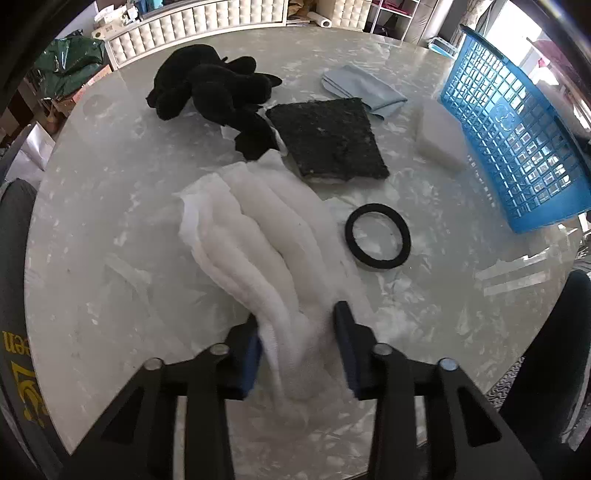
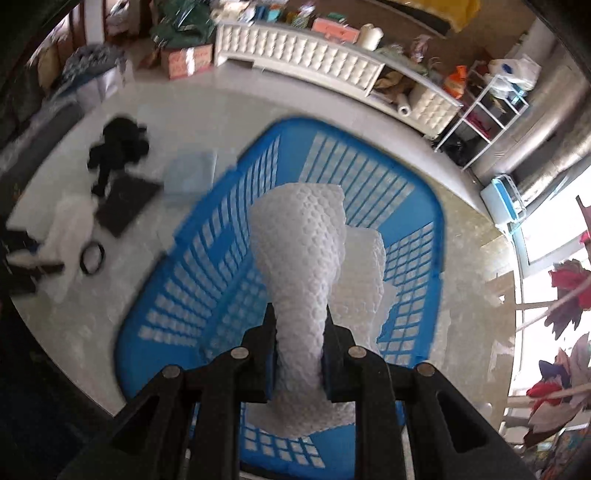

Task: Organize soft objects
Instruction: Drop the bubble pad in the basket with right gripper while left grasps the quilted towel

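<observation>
My left gripper (image 1: pixel 298 334) is open, its jaws on either side of the near end of a white ribbed towel (image 1: pixel 258 236) that lies on the marble table (image 1: pixel 110 229). My right gripper (image 2: pixel 300 332) is shut on a white bumpy foam sheet (image 2: pixel 301 240) and holds it above the blue plastic basket (image 2: pixel 177 295). Part of the sheet hangs into the basket. The basket also shows in the left wrist view (image 1: pixel 517 133) at the right.
On the table lie a black plush toy (image 1: pixel 214 85), a dark scouring pad (image 1: pixel 327 138), a light blue cloth (image 1: pixel 364 88), a white sponge block (image 1: pixel 439 136) and a black ring (image 1: pixel 377 236). White tufted furniture (image 1: pixel 207 22) stands behind the table.
</observation>
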A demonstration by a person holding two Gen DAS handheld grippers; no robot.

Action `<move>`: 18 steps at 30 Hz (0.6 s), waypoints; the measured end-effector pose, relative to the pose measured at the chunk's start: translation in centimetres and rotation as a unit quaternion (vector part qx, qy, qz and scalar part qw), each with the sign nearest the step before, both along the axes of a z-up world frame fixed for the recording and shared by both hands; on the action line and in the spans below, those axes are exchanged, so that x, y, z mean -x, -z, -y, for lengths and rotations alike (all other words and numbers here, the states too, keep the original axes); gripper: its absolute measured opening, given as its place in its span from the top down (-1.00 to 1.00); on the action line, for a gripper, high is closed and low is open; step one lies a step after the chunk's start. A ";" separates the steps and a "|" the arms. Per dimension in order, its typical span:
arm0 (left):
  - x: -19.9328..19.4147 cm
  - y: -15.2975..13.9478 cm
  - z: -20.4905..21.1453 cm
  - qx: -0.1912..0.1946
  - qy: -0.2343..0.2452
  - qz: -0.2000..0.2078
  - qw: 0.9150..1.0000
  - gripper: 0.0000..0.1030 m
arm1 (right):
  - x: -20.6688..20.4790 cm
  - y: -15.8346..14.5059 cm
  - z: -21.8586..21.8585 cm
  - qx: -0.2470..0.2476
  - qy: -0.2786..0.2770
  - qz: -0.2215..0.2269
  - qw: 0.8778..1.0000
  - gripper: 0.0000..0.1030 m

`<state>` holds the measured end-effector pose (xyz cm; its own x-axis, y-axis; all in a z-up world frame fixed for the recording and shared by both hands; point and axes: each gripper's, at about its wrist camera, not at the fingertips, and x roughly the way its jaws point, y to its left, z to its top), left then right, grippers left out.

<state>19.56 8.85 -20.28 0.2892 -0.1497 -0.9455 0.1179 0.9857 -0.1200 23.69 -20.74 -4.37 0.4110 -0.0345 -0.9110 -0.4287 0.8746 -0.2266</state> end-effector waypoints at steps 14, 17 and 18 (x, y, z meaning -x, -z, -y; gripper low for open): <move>0.8 -0.9 -0.6 0.015 -0.024 -0.006 1.000 0.60 | -1.7 4.0 -0.5 0.013 -0.052 -0.113 0.992 0.61; 1.7 -1.5 -1.1 0.013 -0.027 -0.001 1.000 0.60 | -2.0 4.5 -0.4 0.006 -0.047 -0.131 0.990 0.58; 1.8 -1.7 -1.2 0.011 -0.029 0.001 1.000 0.60 | -2.1 4.7 -0.4 0.004 -0.044 -0.134 0.990 0.58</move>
